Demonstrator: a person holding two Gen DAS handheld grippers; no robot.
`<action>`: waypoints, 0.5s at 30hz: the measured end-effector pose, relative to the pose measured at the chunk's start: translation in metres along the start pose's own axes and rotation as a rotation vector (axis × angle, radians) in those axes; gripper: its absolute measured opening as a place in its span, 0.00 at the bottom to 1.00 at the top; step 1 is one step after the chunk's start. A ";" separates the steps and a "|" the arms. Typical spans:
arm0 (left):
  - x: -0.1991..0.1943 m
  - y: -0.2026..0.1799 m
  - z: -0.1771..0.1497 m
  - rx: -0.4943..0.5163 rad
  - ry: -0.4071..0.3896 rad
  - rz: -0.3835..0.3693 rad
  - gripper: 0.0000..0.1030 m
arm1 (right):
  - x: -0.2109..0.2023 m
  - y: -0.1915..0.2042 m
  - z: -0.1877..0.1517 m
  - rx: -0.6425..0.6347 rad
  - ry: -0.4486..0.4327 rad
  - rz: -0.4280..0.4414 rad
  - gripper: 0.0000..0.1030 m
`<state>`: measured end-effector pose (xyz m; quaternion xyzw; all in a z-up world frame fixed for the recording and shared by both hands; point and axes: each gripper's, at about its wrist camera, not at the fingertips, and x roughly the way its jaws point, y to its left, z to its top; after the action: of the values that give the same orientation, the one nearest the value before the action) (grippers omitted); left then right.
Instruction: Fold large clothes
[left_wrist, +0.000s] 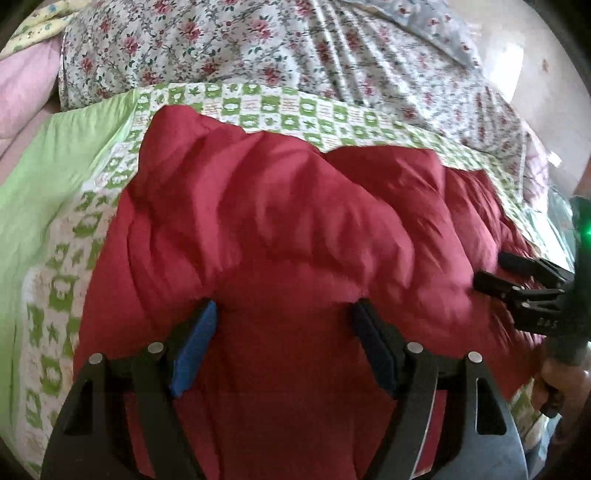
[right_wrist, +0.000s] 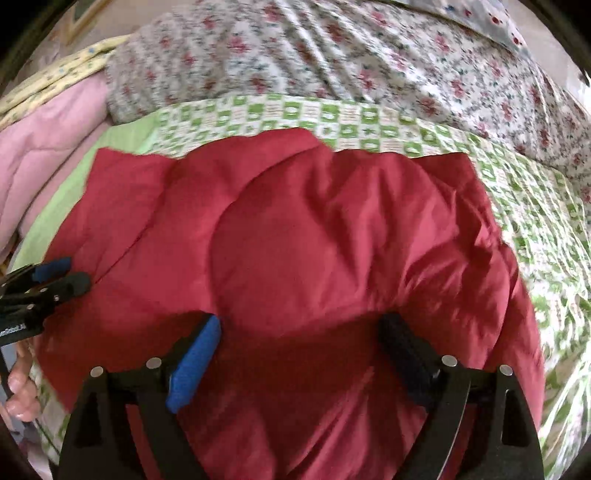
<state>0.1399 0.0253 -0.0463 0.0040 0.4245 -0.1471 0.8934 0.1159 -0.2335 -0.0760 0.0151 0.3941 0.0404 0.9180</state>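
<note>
The rumpled crimson padded garment (left_wrist: 280, 229) runs off the bottom edge in both wrist views, so its near hem is unseen. Motion blur smears the green-and-white checked bedsheet (right_wrist: 535, 236) at the right. The right claw (left_wrist: 495, 273) is cut by the frame's edge, its body hidden. The left claw (right_wrist: 62, 275) is likewise cropped.
</note>
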 end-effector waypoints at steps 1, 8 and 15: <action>0.006 0.002 0.006 -0.010 0.007 0.011 0.74 | 0.006 -0.007 0.006 0.025 0.012 0.005 0.87; 0.047 0.032 0.042 -0.152 0.101 0.022 0.74 | 0.024 -0.044 0.028 0.145 0.038 -0.005 0.87; 0.079 0.041 0.067 -0.190 0.153 0.066 0.76 | 0.043 -0.081 0.031 0.267 0.045 -0.004 0.87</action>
<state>0.2488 0.0352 -0.0679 -0.0555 0.5033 -0.0759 0.8590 0.1727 -0.3109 -0.0901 0.1355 0.4167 -0.0139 0.8988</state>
